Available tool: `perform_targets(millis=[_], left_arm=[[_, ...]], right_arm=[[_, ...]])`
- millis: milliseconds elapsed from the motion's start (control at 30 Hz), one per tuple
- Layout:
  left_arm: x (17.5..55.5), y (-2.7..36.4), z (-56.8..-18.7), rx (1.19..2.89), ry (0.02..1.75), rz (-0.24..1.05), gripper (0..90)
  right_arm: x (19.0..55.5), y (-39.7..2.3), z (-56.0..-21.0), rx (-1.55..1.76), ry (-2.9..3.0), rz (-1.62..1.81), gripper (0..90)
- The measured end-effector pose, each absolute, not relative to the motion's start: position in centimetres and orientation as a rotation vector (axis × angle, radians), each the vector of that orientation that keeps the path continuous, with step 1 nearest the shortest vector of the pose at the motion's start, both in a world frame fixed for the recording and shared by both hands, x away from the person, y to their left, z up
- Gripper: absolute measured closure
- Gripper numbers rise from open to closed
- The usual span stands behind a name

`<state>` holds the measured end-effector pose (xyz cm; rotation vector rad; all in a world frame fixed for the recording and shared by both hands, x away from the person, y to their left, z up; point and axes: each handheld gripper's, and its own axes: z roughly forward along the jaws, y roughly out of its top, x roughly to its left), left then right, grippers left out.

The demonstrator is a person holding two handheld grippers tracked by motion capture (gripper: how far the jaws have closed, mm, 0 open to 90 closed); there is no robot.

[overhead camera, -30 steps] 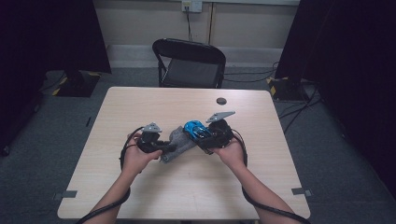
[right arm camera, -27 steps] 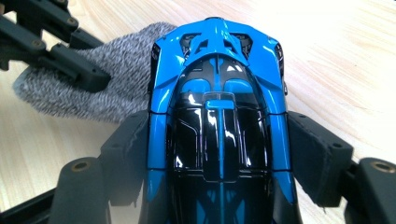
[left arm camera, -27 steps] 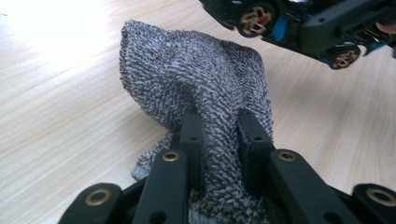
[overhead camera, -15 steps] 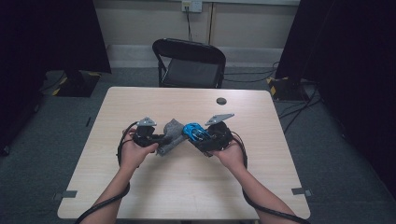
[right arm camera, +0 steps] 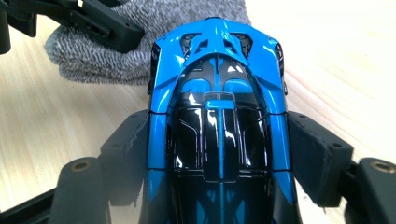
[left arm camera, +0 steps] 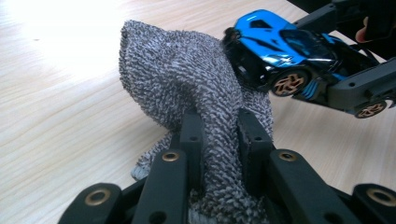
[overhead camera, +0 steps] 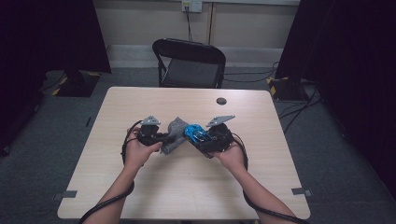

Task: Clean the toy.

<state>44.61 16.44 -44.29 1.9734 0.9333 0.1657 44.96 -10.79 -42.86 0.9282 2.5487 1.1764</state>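
Note:
A grey knitted cloth [left arm camera: 187, 88] is pinched between the jaws of my left gripper [left arm camera: 219, 140], which is shut on it. The cloth [overhead camera: 173, 133] stands lifted near the table's middle in the high view, beside my left gripper [overhead camera: 164, 138]. A blue and black toy car [right arm camera: 217, 121] is clamped by its sides in my right gripper [right arm camera: 219, 154]. The car's nose [left arm camera: 243, 56] touches the cloth. In the high view the car [overhead camera: 195, 133] sits just right of the cloth, held by my right gripper [overhead camera: 201, 138].
The wooden table [overhead camera: 187, 186] has bare room all around the hands. A small dark round object [overhead camera: 221, 101] lies near the far edge. A black folding chair [overhead camera: 189, 63] stands behind the table. Cables trail from both grippers.
The left gripper has lifted and swung the cloth up toward the car. The two grippers stand closer, with the cloth now against the car's nose.

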Motion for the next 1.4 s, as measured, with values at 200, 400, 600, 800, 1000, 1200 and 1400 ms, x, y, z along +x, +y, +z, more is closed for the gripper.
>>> perform_targets(millis=[200, 400, 600, 800, 1000, 1200, 1400], left_arm=[[44.6, 15.5, -44.1, 1.988, 0.908, 0.159, 75.4], [44.6, 15.4, -44.2, 1.989, 0.902, 0.16, 75.4], [44.6, 15.2, -44.4, 1.986, 0.904, 0.151, 75.4], [44.6, 14.7, -44.7, 1.991, 0.894, 0.137, 75.4], [44.4, 13.9, -45.0, 2.003, 0.87, 0.117, 75.4], [44.0, 13.0, -45.3, 2.007, 0.844, 0.086, 75.4], [43.5, 12.1, -45.6, 2.023, 0.82, 0.065, 75.4]], right_arm=[[45.0, -10.6, -42.8, 0.932, 2.553, 1.171, 28.2], [45.0, -10.7, -42.7, 0.934, 2.552, 1.173, 28.2], [45.0, -10.6, -42.6, 0.923, 2.554, 1.174, 28.2], [45.0, -10.3, -42.4, 0.916, 2.551, 1.179, 28.2], [45.1, -9.9, -42.2, 0.919, 2.551, 1.184, 28.2], [45.4, -9.4, -42.2, 0.927, 2.549, 1.195, 28.2], [45.6, -9.2, -42.3, 0.935, 2.541, 1.198, 28.2]])
